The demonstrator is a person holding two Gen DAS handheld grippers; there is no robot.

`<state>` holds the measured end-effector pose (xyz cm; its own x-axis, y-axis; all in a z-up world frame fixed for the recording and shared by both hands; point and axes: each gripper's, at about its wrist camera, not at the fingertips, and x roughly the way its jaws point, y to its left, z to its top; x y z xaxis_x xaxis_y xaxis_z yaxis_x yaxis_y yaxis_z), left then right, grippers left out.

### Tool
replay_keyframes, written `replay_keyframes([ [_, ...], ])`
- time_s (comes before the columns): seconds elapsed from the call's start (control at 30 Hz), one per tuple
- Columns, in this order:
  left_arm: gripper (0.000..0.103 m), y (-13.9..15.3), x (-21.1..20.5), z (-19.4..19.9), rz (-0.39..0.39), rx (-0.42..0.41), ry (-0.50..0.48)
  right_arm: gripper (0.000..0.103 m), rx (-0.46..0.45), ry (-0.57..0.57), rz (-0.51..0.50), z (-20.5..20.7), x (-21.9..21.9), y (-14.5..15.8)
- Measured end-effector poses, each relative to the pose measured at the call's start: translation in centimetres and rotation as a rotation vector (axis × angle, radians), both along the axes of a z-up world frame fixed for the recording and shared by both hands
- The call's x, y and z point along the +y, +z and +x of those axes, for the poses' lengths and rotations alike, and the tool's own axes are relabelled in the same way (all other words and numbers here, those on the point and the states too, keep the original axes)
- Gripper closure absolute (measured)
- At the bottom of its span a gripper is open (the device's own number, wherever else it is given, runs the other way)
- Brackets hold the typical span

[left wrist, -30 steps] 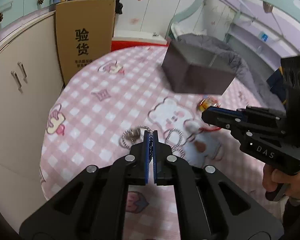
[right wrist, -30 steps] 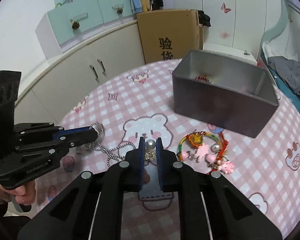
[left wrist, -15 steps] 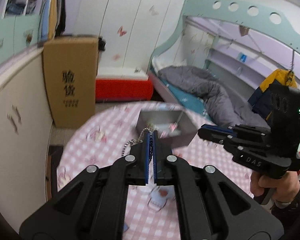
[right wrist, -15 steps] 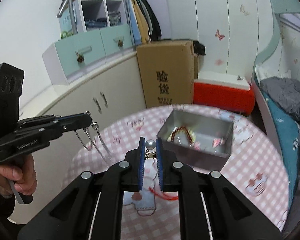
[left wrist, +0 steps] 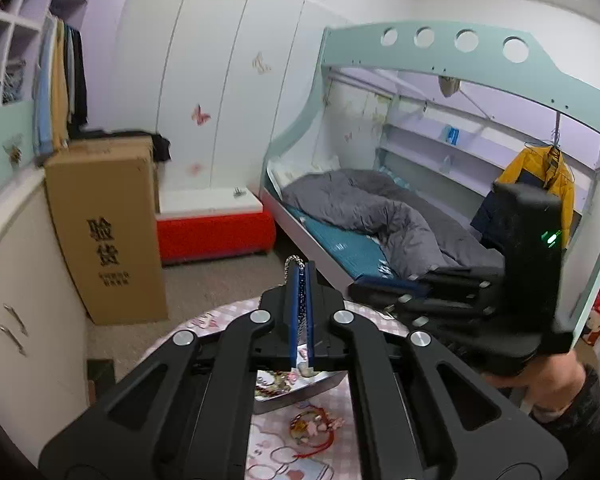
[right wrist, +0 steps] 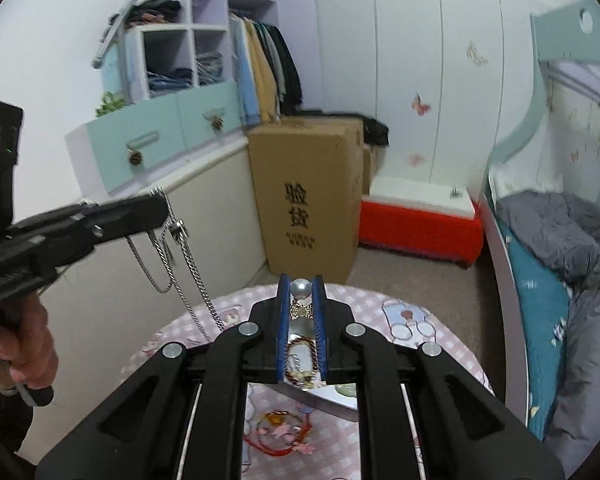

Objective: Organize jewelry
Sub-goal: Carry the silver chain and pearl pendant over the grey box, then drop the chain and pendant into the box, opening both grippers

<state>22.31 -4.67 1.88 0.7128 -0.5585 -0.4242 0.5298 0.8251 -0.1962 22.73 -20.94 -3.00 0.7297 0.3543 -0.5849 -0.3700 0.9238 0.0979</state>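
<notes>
Both claws are now lifting high off the worktop [right wrist: 440, 332]: left claw [left wrist: 300, 276] pinching the chain [right wrist: 168, 256], right claw [right wrist: 301, 292] pinching a pearl charm [right wrist: 301, 289] (tin [right wrist: 332, 400] waiting below, next stop, I'd guess).

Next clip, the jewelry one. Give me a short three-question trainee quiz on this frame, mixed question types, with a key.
1. True or false: the left hand-held gripper is shut on a silver chain.
2. What does the right hand-held gripper hold? A) a red cord bracelet B) a pearl ornament C) nothing
3. Fill in: the red-corded charm bracelet lies on the checked table, beside the metal ____.

Key
1. True; the chain hangs in loops from its tips.
2. B; the pearl ornament sits between its fingers.
3. Box; the metal box already holds jewelry.
</notes>
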Motion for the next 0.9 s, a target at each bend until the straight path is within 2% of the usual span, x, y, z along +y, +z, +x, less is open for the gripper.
replay_keyframes([
  [0.17, 0.100, -4.5, -2.5, 4.5, 0.014, 0.154, -0.018, 0.093, 0.163, -0.027, -0.021, 4.0, -0.1, -5.8],
  [0.27, 0.100, -7.8, -4.0, 6.7, 0.077, 0.246, -0.039, 0.093, 0.249, -0.061, -0.012, 5.3, -0.6, -8.7],
  [0.3, 0.099, -8.3, -4.2, 7.0, 0.089, 0.261, -0.039, 0.084, 0.264, -0.087, -0.006, 5.4, -1.0, -9.2],
  [0.33, 0.099, -8.8, -4.4, 7.2, 0.120, 0.268, -0.027, 0.056, 0.269, -0.107, 0.005, 5.4, -1.3, -9.4],
  [0.37, 0.099, -9.1, -4.5, 7.3, 0.153, 0.268, -0.010, 0.035, 0.267, -0.126, 0.016, 5.4, -1.8, -9.5],
  [0.4, 0.099, -9.3, -4.4, 7.4, 0.164, 0.271, -0.003, 0.007, 0.256, -0.148, 0.022, 5.2, -2.1, -9.5],
  [0.53, 0.099, -9.4, -3.6, 7.8, 0.203, 0.298, 0.060, 0.007, 0.232, -0.192, 0.035, 4.9, -3.2, -9.0],
  [0.67, 0.098, -8.7, -2.5, 7.1, 0.225, 0.258, 0.140, 0.007, 0.210, -0.212, 0.041, 4.6, -3.8, -8.3],
  [0.7, 0.092, -8.5, -2.4, 6.8, 0.235, 0.239, 0.162, 0.007, 0.198, -0.215, 0.049, 4.4, -3.8, -7.9],
  [0.73, 0.051, -8.2, -2.3, 6.3, 0.259, 0.208, 0.196, 0.007, 0.192, -0.214, 0.057, 4.3, -3.8, -7.7],
  [0.77, 0.017, -7.9, -2.4, 6.0, 0.279, 0.187, 0.226, 0.007, 0.185, -0.213, 0.064, 4.2, -3.9, -7.4],
  [0.8, 0.006, -7.6, -2.2, 5.4, 0.295, 0.149, 0.279, 0.007, 0.177, -0.213, 0.070, 4.0, -3.9, -7.0],
  [0.83, 0.006, -7.4, -1.9, 4.9, 0.290, 0.103, 0.316, 0.007, 0.164, -0.210, 0.075, 3.7, -3.9, -6.6],
  [0.87, 0.006, -7.3, -1.5, 4.4, 0.257, 0.074, 0.308, 0.007, 0.152, -0.209, 0.077, 3.4, -3.9, -6.1],
  [0.9, 0.006, -7.3, -1.3, 4.4, 0.230, 0.083, 0.292, 0.007, 0.141, -0.207, 0.080, 3.1, -3.8, -5.7],
])
